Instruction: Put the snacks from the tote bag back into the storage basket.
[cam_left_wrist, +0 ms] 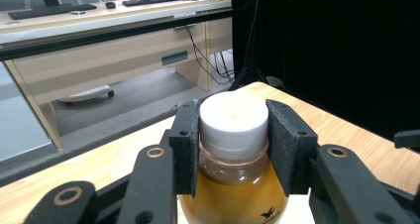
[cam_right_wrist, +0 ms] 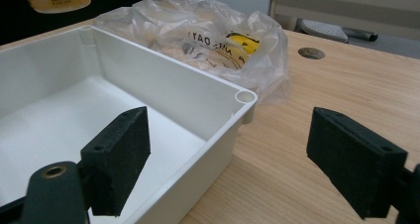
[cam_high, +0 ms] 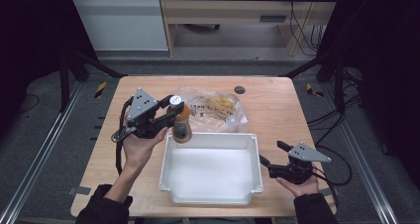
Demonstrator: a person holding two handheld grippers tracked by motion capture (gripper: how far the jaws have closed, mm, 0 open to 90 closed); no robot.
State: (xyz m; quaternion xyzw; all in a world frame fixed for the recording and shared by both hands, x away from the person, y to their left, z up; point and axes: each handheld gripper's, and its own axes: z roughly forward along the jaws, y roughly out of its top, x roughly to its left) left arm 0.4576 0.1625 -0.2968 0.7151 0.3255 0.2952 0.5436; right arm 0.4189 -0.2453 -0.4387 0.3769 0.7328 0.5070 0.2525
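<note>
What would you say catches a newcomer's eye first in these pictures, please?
Most striking is the amber plastic bottle with a white screw cap, clamped at its neck by the left gripper and held above the far left corner of the white rectangular plastic bin. Behind the bin lies a crumpled clear plastic bag with yellow contents. The right gripper waits with open jaws beside the bin's right wall.

Crumpled clear plastic bag (cam_high: 214, 108) with yellow print behind white plastic bin (cam_high: 212, 140); round grommet hole (cam_high: 239, 89) in wooden table (cam_high: 277, 110).
</note>
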